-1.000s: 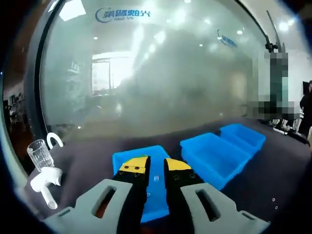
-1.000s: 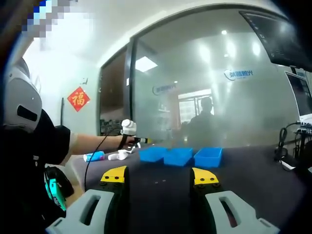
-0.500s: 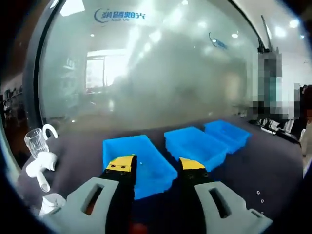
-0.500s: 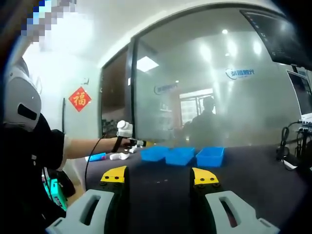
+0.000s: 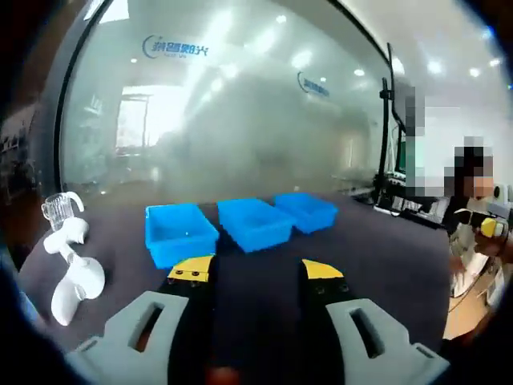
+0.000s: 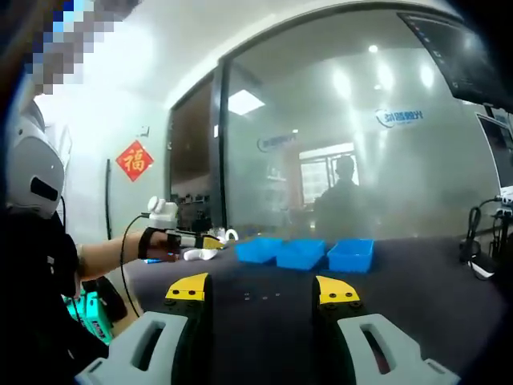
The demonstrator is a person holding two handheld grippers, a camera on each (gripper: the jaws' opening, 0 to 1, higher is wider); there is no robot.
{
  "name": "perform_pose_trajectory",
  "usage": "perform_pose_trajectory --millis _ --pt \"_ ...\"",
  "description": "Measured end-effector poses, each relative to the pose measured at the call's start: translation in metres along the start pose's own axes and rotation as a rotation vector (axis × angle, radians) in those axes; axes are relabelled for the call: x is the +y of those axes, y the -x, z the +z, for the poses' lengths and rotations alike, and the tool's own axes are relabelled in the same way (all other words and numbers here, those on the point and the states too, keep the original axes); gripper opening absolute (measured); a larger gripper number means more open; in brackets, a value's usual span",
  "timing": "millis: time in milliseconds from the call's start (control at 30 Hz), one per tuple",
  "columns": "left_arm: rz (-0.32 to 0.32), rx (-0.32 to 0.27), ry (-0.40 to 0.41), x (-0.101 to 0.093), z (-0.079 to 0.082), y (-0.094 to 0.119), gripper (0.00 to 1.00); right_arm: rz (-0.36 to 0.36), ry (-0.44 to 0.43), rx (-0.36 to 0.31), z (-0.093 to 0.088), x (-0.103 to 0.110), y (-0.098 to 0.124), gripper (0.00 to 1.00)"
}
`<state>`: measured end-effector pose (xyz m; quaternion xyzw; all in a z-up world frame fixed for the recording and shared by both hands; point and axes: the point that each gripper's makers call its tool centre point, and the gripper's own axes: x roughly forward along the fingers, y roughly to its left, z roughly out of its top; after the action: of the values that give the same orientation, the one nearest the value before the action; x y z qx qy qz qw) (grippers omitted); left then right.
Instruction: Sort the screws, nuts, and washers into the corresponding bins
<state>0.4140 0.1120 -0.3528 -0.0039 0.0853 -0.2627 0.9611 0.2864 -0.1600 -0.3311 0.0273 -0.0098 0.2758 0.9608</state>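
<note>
Both tools, left (image 5: 255, 271) and right (image 6: 260, 289), gape empty; tiny hard fasteners (image 6: 262, 296) on the worktop (image 6: 385, 273) need careful fingertip pinches.

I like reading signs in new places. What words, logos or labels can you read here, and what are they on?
"福": red diamond sign on the wall, right gripper view.
Blue logo on the frosted glass wall, right gripper view: too blurred to read.
Blue logos on the glass, left gripper view: mirrored, unreadable.
Blue bins: no labels visible.
</note>
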Motion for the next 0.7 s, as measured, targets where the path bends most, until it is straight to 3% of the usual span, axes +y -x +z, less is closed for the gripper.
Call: perform_pose_trajectory --millis 100,200,300,533,633,700 --pt "0.015 -0.035 -0.025 -0.001 0.002 0.018 0.40 0.006 -0.002 0.000 -0.001 0.001 -0.004 0.45" --pt "-0.022 -0.073 0.014 -0.006 0.005 0.033 0.42 0.016 -0.004 0.003 -0.002 0.004 -0.007 0.45" --pt "-0.041 -0.081 0.002 -0.012 0.002 0.050 0.42 0.028 -0.003 0.007 -0.004 0.008 -0.009 0.45" --pt "-0.064 -0.057 -0.090 -0.031 -0.014 0.077 0.43 0.039 -0.007 0.014 -0.008 0.009 -0.013 0.45" --pt "-0.098 -0.044 -0.076 -0.038 -0.022 0.088 0.43 0.045 -0.005 0.027 -0.012 0.010 -0.015 0.45" --pt "-0.109 -0.037 -0.078 -0.040 -0.025 0.093 0.43 0.046 0.008 0.071 -0.020 0.009 -0.017 0.45"
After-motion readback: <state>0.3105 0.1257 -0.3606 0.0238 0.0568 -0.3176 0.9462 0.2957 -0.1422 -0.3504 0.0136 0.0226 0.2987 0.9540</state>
